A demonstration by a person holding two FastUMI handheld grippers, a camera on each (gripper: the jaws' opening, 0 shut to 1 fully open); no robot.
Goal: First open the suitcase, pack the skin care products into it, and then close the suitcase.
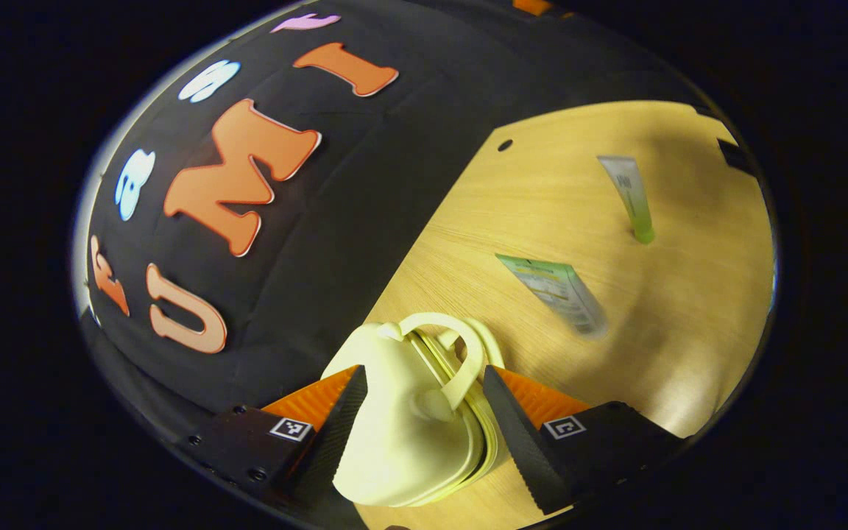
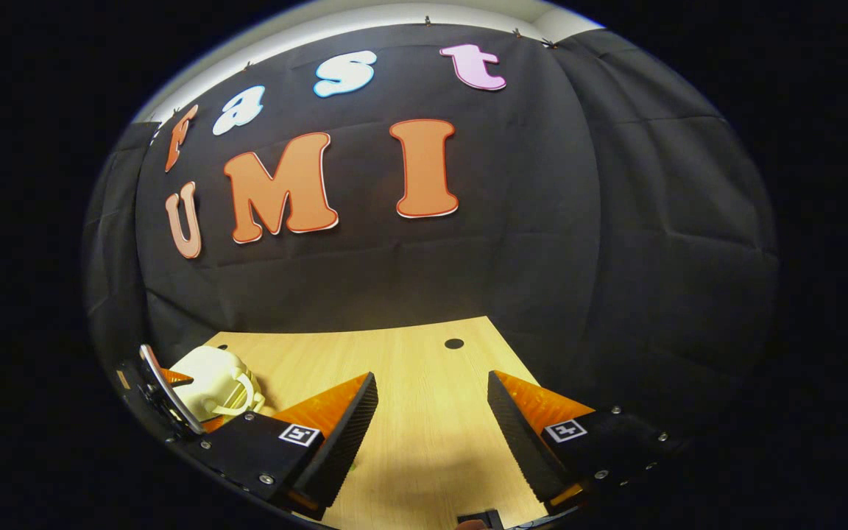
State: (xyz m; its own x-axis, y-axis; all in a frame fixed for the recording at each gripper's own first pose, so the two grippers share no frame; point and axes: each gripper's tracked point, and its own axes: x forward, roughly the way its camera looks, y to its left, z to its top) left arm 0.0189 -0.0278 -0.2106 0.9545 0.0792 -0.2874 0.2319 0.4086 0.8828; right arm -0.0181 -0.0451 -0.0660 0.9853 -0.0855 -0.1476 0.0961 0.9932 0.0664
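1. Sitting between the fingers of the left hand-held gripper, the pale cream suitcase has its looped handle up; the left finger touches its side, while contact on the other side cannot be told.
2. Beyond it on the wooden counter lie a flat sachet and, farther off, a green-capped tube, apart from each other.
3. The right hand-held gripper is spread wide over bare counter, with nothing between its fingers.
4. In the right gripper view the suitcase appears at far left beside the left hand-held gripper.
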